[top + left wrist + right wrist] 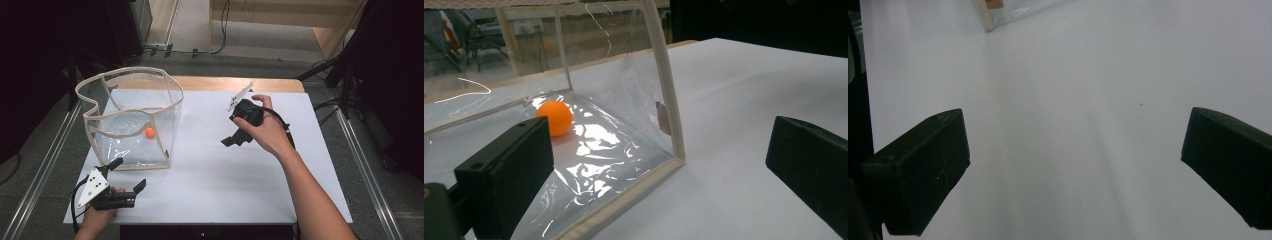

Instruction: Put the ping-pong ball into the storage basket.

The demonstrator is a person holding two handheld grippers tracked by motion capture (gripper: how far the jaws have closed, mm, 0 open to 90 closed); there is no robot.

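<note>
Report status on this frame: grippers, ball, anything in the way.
Left gripper open, low at the bin's near corner. Right gripper open, over bare table. Orange ball on the floor of the clear bin. Bin wall stands between both jaws and ball.

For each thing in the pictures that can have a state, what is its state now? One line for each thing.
Clear bag: standing upright on the table, top open.
Orange ball: lying on the bottom inside the bag.
Left claw: open, holding nothing, beside the near corner of the bag.
Right claw: open, holding nothing, over bare white table.
</note>
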